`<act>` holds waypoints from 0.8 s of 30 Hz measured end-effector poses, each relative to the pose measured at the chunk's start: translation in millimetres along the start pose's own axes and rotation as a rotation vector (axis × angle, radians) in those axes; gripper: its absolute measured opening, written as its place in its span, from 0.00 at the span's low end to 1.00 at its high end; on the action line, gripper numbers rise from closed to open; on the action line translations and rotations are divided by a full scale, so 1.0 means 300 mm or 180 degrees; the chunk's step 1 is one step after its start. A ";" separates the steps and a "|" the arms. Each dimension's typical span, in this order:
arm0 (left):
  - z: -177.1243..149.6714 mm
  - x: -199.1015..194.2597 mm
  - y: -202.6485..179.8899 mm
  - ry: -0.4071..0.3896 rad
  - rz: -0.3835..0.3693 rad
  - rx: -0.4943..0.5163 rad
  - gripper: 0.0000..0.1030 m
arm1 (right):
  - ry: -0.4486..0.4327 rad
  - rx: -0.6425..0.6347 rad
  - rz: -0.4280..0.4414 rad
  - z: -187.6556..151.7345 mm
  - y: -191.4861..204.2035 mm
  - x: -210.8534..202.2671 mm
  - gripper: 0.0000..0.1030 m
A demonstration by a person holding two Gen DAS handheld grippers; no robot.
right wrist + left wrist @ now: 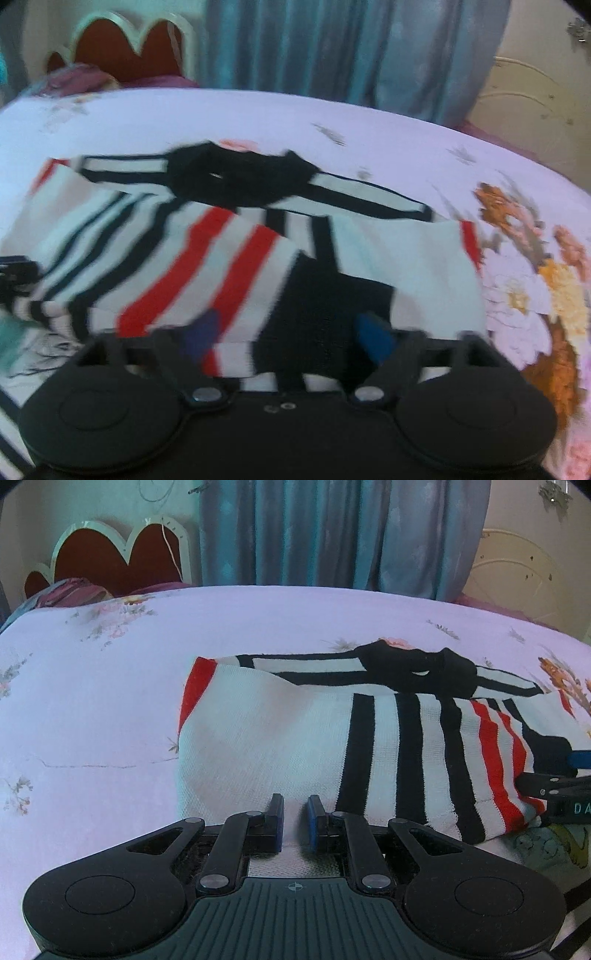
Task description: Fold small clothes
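Note:
A small knitted top (280, 734), white with black and red stripes and a black collar (410, 668), lies partly folded on the bed. My left gripper (295, 814) sits over its near white edge, jaws nearly closed with cloth between them. The right gripper shows at the right edge of the left wrist view (554, 786), at the striped hem. In the blurred right wrist view the same top (236, 254) fills the middle. My right gripper (291, 328) is open wide, its blue pads (375, 334) on either side of the top's black and striped near edge.
The bed sheet (110, 701) is white with floral print, brighter flowers at the right (535, 280). A red heart-shaped headboard (118, 557) and pillows stand at the far left. Blue curtains (332, 531) hang behind. A cartoon-print cloth (550, 845) lies under the top's hem.

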State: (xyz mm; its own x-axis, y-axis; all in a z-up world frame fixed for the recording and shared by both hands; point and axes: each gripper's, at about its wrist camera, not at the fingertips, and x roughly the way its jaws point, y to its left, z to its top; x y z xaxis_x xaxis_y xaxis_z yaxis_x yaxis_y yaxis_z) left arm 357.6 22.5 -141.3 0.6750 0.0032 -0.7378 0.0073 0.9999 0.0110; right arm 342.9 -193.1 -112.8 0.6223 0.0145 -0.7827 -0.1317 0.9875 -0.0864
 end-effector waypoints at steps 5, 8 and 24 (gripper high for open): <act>0.004 0.000 -0.003 0.0014 0.0010 -0.0016 0.13 | 0.0305 0.0434 0.0129 0.018 -0.067 0.036 0.99; 0.004 -0.001 -0.005 0.0014 0.0020 -0.0013 0.14 | 0.0372 0.0602 0.0309 0.018 -0.099 0.054 0.99; -0.080 -0.132 0.061 -0.0254 -0.0407 -0.0529 1.00 | -0.0166 0.0588 0.0507 -0.076 -0.063 -0.181 0.43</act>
State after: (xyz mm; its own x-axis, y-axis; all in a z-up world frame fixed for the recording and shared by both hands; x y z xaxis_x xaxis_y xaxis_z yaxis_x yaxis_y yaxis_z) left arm 313.4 40.9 -128.2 0.7327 -0.1182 -0.6702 -0.0207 0.9805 -0.1955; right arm 293.9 -216.1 -82.6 0.6447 0.1755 -0.7440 -0.0908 0.9840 0.1534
